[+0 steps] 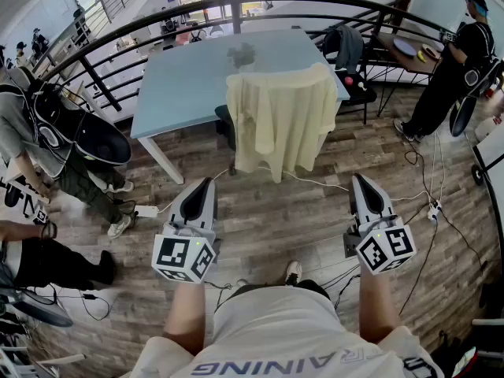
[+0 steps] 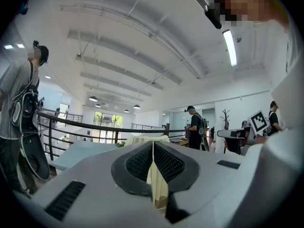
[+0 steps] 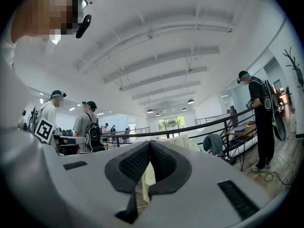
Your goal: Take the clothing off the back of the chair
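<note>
Ahead of both grippers, the pale yellow garment [image 1: 283,116] hangs draped over the back of the chair [image 1: 224,124], which is pushed up to the light blue table [image 1: 189,77]. The fabric covers nearly all of the backrest, so only a bit of dark seat shows at its left edge.

Left gripper [image 1: 206,186]: jaws together, nothing in them. Right gripper [image 1: 361,181]: same, pads meet and are empty. Both are held level over the wood floor [image 1: 283,219], pointing at the chair and well apart from the garment. Each gripper view shows only the cloth far off past the pad tips.

Step, as I read it: approach. No grab has started and the garment is untouched.

Next move needs:
- close the gap to the chair, watching the white cable [image 1: 315,183] on the floor near the chair legs
- open both jaws before contact
- pinch the fabric at the top fold, one gripper near each upper corner
- lift straight up until the hem clears the backrest, then pull back

Likely snag: cloth catching on the backrest's corners if it is pulled back before being lifted.
</note>
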`<state>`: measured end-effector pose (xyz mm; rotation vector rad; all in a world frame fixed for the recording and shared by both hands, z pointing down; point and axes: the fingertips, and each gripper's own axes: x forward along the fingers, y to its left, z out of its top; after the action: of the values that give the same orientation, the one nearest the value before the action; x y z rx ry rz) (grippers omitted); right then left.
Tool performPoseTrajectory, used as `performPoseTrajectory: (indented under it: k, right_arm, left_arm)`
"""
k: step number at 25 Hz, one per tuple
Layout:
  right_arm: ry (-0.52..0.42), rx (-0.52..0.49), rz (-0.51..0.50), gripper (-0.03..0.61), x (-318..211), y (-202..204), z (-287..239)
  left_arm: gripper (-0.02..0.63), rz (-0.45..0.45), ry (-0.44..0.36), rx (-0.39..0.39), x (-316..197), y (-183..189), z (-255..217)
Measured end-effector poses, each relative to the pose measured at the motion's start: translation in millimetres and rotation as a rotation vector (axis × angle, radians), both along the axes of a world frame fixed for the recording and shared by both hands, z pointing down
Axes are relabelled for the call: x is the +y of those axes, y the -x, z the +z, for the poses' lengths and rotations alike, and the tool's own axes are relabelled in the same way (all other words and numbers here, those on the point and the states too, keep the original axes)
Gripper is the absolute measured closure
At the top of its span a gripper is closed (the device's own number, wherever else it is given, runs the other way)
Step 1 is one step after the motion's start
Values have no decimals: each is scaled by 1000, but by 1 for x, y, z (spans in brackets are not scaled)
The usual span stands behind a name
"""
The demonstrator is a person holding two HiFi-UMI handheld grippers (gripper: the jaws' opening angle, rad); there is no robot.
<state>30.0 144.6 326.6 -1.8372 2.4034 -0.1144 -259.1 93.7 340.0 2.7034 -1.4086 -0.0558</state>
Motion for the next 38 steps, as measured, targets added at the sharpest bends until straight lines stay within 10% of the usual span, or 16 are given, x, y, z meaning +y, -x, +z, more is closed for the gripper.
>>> performPoseTrajectory:
  k: [22,38]
  right_arm:
    - [27,-43,-12,555,-14,-15,9]
    - [59,-101,-151,555,-79,-104,32]
  left_arm:
    - [574,-7,37,-7,-7,-15,8]
    - [574,-90,68,-24,-36,-103,14]
